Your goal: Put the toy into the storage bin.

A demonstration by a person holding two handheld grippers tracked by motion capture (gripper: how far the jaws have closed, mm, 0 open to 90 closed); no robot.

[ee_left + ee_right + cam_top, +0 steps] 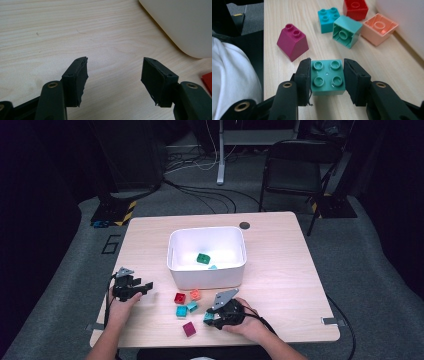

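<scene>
My right gripper is at the table's front edge, shut on a teal-green four-stud brick, with a pad pressed to each side. Just beyond it lie a magenta sloped brick, a teal brick, an upturned teal-green brick, an upturned salmon brick and a red brick. My left gripper rests open over bare wood, left of the bricks, with nothing between its pads.
A white bin stands mid-table, holding a green brick and a pale teal piece. A red brick's corner shows at the right edge of the left gripper view. A folding chair stands beyond the table.
</scene>
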